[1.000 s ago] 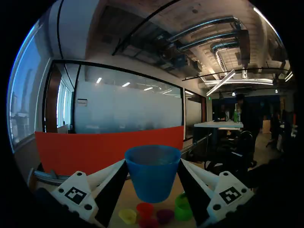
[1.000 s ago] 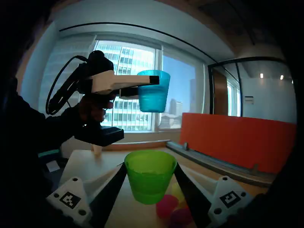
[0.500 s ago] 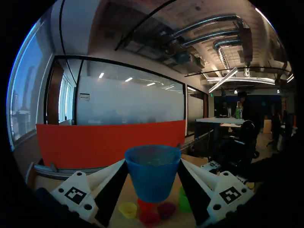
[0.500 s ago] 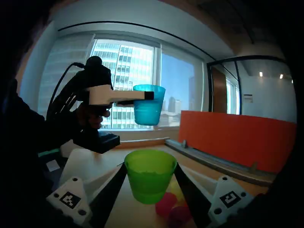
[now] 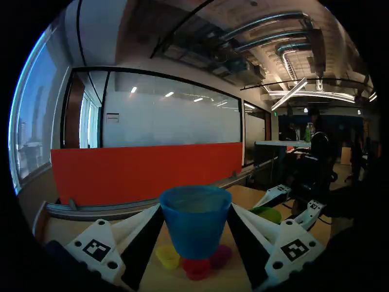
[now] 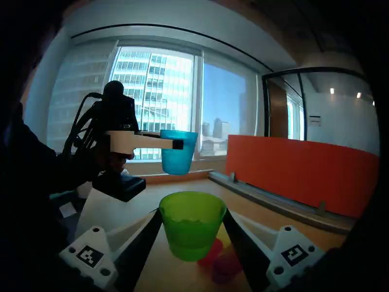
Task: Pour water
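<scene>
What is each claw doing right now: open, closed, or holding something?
Left claw: closed on the blue cup.
Right claw: closed on the green cup.

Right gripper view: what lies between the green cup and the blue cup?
Nothing. In the right gripper view, the gap between the green cup and the blue cup is open air, with bare tabletop behind it.
</scene>
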Demonstrator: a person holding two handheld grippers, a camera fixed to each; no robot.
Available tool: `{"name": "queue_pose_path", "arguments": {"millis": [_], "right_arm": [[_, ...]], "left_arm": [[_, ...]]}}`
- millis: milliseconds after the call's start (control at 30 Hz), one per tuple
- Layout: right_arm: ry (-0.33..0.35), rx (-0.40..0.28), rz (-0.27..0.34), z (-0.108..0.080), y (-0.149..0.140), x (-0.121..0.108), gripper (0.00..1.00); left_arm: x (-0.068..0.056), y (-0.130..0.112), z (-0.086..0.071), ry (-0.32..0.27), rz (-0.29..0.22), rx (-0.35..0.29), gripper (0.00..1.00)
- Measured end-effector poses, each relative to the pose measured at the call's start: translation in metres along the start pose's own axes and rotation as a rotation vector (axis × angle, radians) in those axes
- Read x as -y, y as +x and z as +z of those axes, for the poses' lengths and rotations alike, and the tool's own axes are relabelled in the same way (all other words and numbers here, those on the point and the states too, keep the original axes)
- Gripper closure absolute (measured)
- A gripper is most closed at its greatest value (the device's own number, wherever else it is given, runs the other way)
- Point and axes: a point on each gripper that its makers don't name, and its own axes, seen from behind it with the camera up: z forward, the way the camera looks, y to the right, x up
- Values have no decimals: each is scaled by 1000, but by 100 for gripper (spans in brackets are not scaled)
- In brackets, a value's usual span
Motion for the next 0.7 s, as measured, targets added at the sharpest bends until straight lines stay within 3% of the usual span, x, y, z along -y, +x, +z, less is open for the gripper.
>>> {"name": "queue_pose_path", "arguments": {"millis": [400, 700], "right_arm": [[-20, 11, 8, -16, -1, -7, 9], [-37, 37, 7, -30, -7, -13, 9]], "left_arm": [[6, -29, -6, 11, 9, 51, 14], [4, -54, -12, 6, 11, 94, 15]]}}
